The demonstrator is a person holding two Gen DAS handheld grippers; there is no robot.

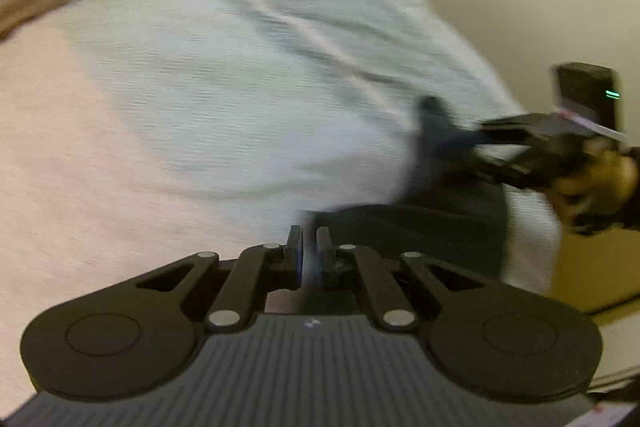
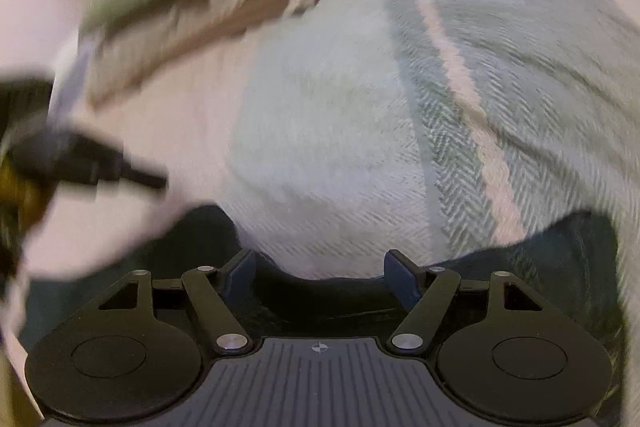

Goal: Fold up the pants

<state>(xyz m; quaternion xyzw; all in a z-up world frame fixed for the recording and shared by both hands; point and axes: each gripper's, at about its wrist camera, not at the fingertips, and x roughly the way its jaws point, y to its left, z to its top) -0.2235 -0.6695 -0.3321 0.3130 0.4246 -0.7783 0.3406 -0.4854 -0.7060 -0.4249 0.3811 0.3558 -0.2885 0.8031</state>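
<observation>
The pants (image 2: 560, 259) are dark blue-black fabric, lying rumpled at the near edge of a pale herringbone bedspread (image 2: 340, 107), one part bunched lower left, another spread lower right.

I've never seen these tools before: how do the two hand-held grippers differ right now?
The left hand-held gripper has its jaws nearly closed; the right hand-held gripper stands wide open. The left's pads pinch something pale, too blurred to name; the right holds nothing and hangs over the dark pants. Both are black, over the same striped blanket.
</observation>
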